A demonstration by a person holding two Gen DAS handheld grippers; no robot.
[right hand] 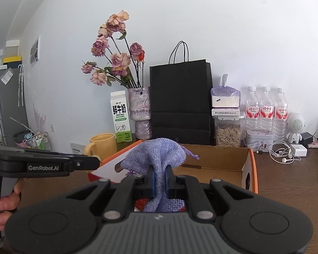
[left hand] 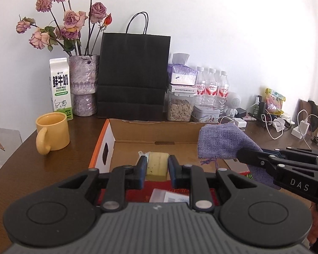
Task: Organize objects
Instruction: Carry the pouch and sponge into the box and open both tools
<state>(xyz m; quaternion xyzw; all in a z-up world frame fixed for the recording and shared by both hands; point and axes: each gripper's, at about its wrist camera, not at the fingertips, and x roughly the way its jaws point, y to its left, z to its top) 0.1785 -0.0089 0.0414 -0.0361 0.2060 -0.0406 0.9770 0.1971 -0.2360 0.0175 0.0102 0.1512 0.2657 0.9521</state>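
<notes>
Each claw is matte black with silver pivot screws and blue pads (left hand: pixel 173 170). The left claw (right hand: pixel 95 162) reads "GenRobot.AI"; the right claw (left hand: pixel 240 153) reads "DAS".

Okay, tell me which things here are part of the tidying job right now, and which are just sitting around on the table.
Part of the job:
- left gripper, holding a yellow block
- right gripper, shut on a purple cloth pouch
- open cardboard box

Just lying about:
- yellow mug
- milk carton
- vase of dried roses
- black paper bag
- water bottles
- earphones
</notes>
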